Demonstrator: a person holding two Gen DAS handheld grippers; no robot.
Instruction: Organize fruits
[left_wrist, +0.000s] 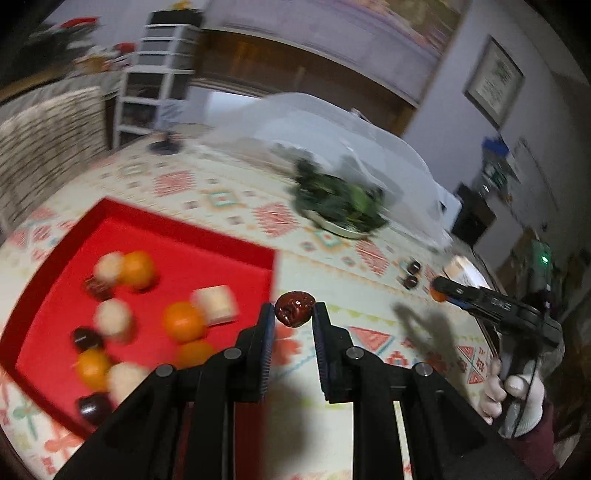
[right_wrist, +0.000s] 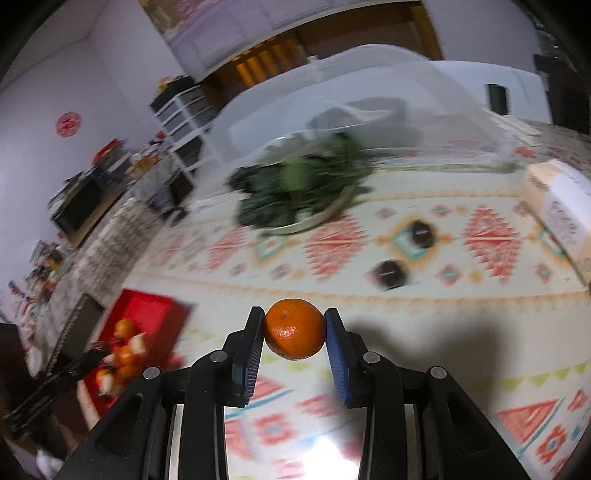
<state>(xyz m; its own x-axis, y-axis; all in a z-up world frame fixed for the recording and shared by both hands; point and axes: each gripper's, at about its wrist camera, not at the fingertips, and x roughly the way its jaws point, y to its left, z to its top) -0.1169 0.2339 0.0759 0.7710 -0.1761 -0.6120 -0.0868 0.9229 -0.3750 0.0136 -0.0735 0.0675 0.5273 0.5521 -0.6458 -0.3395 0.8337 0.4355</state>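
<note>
**Both grippers loaded, carrying fruit toward the red tray**

Step in hand: transport. Each gripper holds one piece above the patterned tablecloth (right_wrist: 424, 306), neither yet over the red tray (left_wrist: 236, 251). The tray already holds several oranges, dark round fruits and pale cubes, lying mixed, not sorted by kind as far as the blur allows.

Left gripper (left_wrist: 294, 314): jaws close together, clamped on a wrinkled dark-red date (left_wrist: 294, 308) held at the very tips. Just beside the tray's near corner, not over it.

Right gripper (right_wrist: 294, 330): jaws part-way apart, pads pressed on both sides of an orange (right_wrist: 294, 328). Well apart from the tray, which sits far left in the right wrist view.

Two dark fruits (right_wrist: 402, 254) remain on the cloth near the plate of greens (right_wrist: 295, 188).

Next move, as I judge it: bring each gripper over a free patch of tray, lower, then release. The tip grip on the date looks shallow; could slip.
</note>
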